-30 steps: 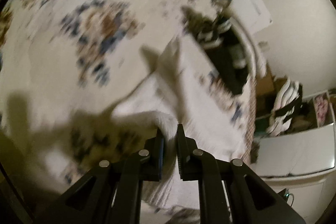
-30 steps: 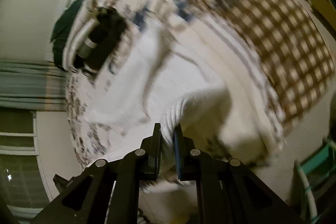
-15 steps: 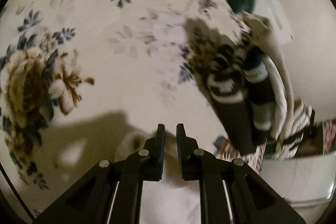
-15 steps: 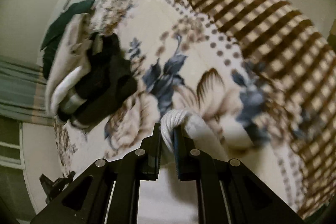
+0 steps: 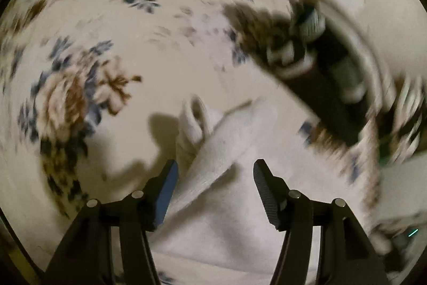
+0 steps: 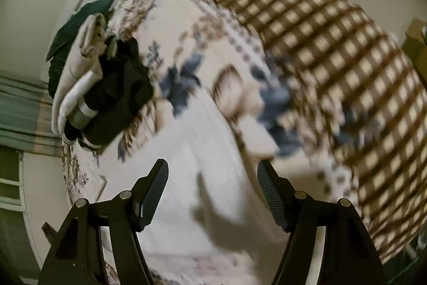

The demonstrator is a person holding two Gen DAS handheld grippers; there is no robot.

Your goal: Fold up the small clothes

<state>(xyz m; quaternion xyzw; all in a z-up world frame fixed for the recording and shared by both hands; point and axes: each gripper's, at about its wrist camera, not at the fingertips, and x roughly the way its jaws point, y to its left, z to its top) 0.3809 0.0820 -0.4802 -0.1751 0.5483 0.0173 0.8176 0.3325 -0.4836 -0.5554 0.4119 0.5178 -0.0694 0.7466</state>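
On floral bedspread (image 5: pixel 112 151): white garment (image 5: pixel 213 151) released, both grippers' fingers just spread apart; right view alone shows checked blanket (image 6: pixel 333 44).

Left side of bed: floral bedspread (image 5: pixel 112 26) lies flat and bare, open passage across it.
Directly below left gripper (image 5: pixel 214 172): white garment (image 5: pixel 226 151), a raised fold between the parted jaws, untouched by either pad.
Right of left gripper: heap of dark and white clothes (image 5: pixel 315 66), near the garment, blocks passage that way.
Below right gripper (image 6: pixel 212 178): garment's flat white cloth, nothing upright between the parted jaws.
Left of right gripper: same heap, piled at the bed's edge, backed by a dark green pillow (image 6: pixel 77 23).
Right of right gripper: brown checked blanket (image 6: pixel 333 39), low, unobstructed.
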